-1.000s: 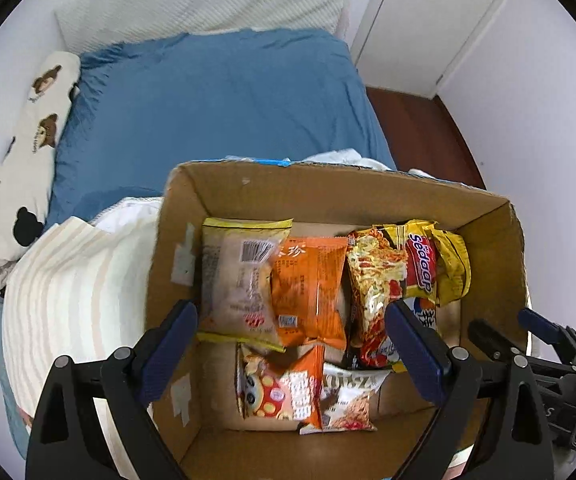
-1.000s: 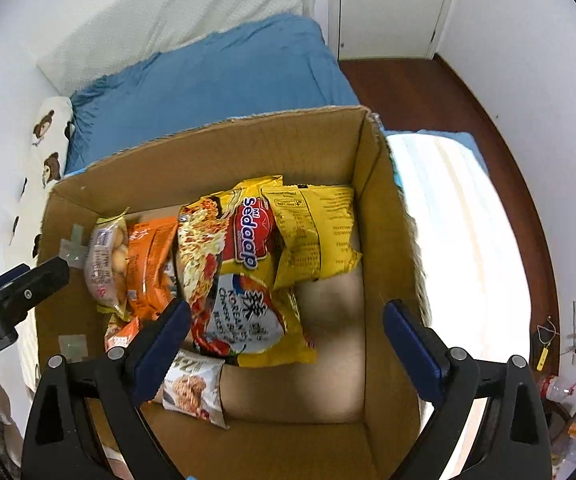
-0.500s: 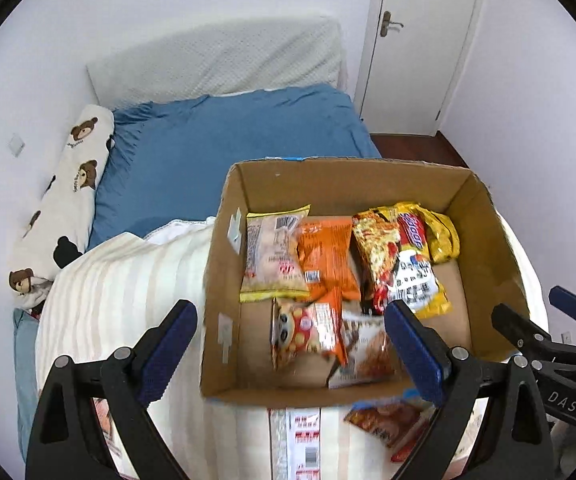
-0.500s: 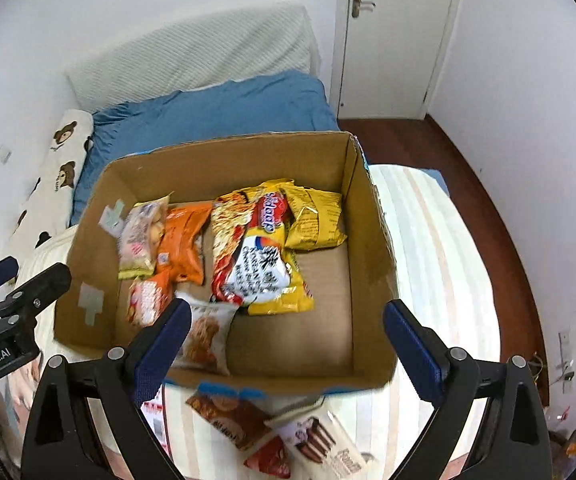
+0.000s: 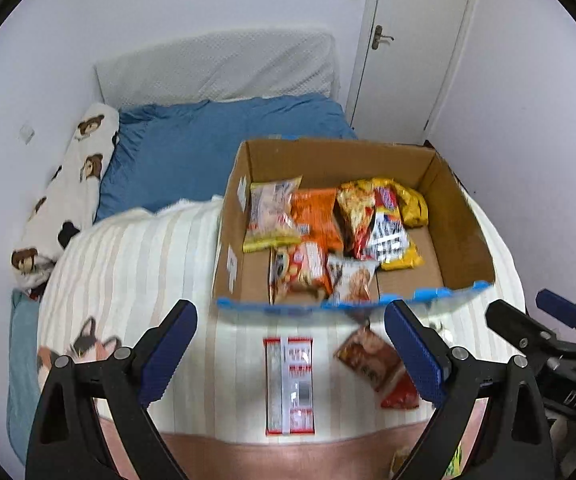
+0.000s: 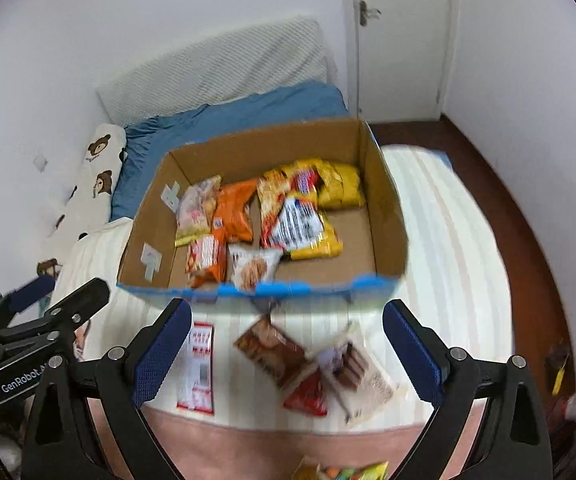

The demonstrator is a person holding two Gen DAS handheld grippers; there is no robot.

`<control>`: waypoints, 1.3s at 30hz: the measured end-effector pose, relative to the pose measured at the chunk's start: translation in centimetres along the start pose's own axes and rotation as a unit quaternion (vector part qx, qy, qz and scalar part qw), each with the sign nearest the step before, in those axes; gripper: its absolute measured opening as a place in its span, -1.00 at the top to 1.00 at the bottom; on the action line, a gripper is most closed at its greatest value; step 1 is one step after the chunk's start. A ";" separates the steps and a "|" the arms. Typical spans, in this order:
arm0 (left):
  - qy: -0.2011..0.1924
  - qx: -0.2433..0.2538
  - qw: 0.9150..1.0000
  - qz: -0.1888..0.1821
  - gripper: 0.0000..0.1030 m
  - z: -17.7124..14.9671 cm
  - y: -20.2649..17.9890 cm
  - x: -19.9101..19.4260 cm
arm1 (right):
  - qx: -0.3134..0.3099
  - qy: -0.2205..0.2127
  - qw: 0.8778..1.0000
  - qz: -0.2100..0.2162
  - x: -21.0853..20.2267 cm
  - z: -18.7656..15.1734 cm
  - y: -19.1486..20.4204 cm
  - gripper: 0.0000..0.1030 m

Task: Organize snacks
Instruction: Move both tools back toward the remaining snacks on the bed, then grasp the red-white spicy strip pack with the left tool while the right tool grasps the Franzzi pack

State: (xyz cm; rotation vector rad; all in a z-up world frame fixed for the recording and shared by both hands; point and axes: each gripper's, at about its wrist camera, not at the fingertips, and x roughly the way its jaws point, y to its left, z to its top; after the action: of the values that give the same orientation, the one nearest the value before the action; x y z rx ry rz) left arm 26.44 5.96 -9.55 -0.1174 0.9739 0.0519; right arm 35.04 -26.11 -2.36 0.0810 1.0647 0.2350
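In the left wrist view, the left gripper (image 5: 290,354) hangs over the striped blanket (image 5: 136,264) with its fingers spread wide and nothing between them. Under it lies a long red and white packet (image 5: 289,384), and just to the right a brown packet (image 5: 370,358) partly over a red packet (image 5: 400,396). Beyond them stands the cardboard box (image 5: 460,216), which already holds about 6 snack bags on its floor: a pale bag (image 5: 273,213), an orange bag (image 5: 315,216), a noodle bag (image 5: 384,226) and others. I judge that the step in hand is to choose the next loose packet. The next move probably calls for lowering over the long packet and closing across its narrow width. At the bottom edge a small colourful packet is cut off, and I cannot say what it is.

In the right wrist view, the right gripper (image 6: 286,354) is also released and carries nothing. Between its fingers I see the brown packet (image 6: 270,350), the red packet (image 6: 308,396) and a white packet (image 6: 358,372) that overlap each other, so I think a clean grasp needs the top 1 first. The long packet (image 6: 199,364) lies near the left finger. This picture is blurred, so printed names are not readable, and the order of the 3 packets in the pile is hard to make out. A colourful packet (image 6: 344,472) is cut off at the bottom.
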 end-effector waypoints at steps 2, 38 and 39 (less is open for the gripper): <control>0.011 -0.002 1.000 0.004 -0.87 -1.2 0.1 0.5 | 0.044 0.022 0.999 0.006 1.0 -1.5 -1.9 -0.92; 0.279 -0.021 0.960 0.008 -0.05 -19.9 0.8 13.9 | 0.139 0.277 0.951 0.020 15.6 -16.9 -9.9 -0.45; 0.280 -0.024 0.960 0.009 -0.05 -20.3 0.9 14.1 | 0.127 0.275 0.953 0.010 15.7 -17.0 -9.5 -0.46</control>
State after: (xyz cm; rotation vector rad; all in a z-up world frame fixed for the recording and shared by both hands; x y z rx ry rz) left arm 17.56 4.28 -32.56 -0.1732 1.5415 0.0600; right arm 28.93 -32.56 -25.74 0.2705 1.6477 0.1386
